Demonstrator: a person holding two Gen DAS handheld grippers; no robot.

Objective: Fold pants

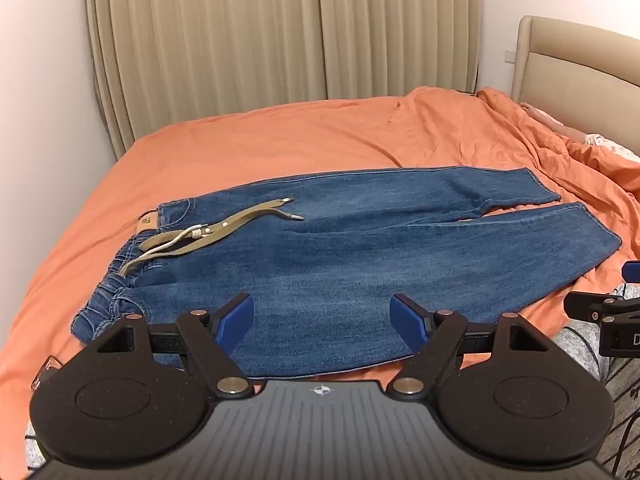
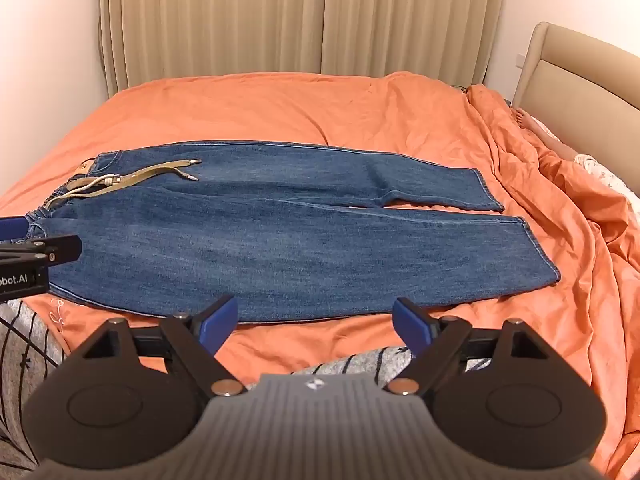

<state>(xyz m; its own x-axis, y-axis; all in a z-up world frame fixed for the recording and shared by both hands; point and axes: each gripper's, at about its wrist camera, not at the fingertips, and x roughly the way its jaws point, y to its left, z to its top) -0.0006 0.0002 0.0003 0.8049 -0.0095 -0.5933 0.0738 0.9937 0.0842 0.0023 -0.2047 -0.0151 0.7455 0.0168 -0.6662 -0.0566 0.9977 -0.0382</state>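
Left wrist view: left gripper (image 1: 322, 316) fingers spread, empty, hovering over jeans (image 1: 340, 256) laid flat on orange bed (image 1: 280, 136), waistband left, olive belt (image 1: 208, 232) loose on top. Denim likely heavy, limp, grippy; best pinched at hem or waistband.

Right wrist view: right gripper (image 2: 314, 320) likewise released, near the leg edge; beige curtains (image 2: 300, 16) behind, headboard (image 2: 576, 92) right.

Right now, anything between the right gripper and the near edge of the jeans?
Only bare orange bedsheet lies between the open right gripper and the jeans, as the right wrist view shows. Grey patterned fabric sits nearer, under the gripper.
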